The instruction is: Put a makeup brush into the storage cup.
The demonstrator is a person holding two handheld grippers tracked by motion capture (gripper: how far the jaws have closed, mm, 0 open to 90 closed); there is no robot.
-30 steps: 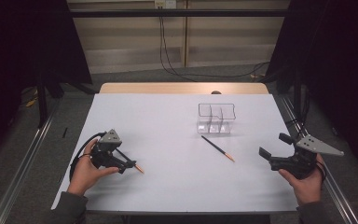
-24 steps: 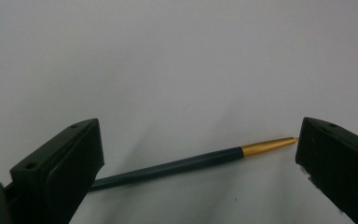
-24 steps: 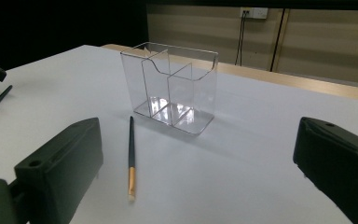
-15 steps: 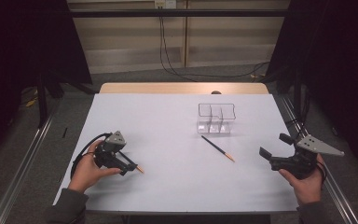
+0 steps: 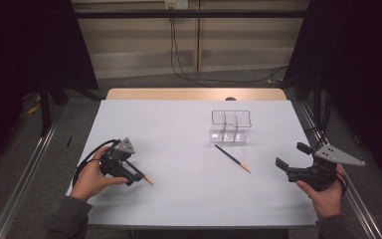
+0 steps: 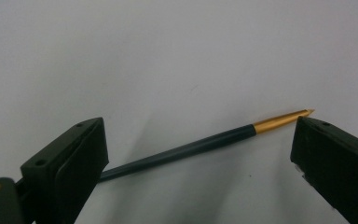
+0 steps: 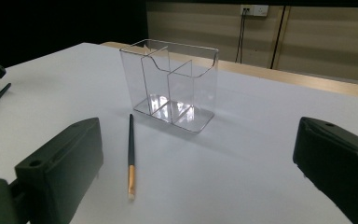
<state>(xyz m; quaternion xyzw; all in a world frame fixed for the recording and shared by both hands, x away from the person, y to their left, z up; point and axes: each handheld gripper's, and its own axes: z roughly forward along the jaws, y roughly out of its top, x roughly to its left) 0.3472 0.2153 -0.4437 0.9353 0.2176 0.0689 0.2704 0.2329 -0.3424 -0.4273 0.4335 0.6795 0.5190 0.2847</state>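
Little has moved since the earlier frame: the left gripper (image 5: 129, 175) has only edged lower in the lower left of the high view, and the right gripper (image 5: 292, 160) sits unchanged at lower right. Left gripper view reveals what the high view blurs: its jaws stand wide apart, straddling a dark pen (image 6: 200, 144) lying flat on the white table (image 5: 179, 129), gold tip pointing upper right, long axis slanting up from lower left. Right gripper view shows open jaws, a second pen (image 7: 131, 151) and the clear divided holder (image 7: 172, 84) mid-frame.
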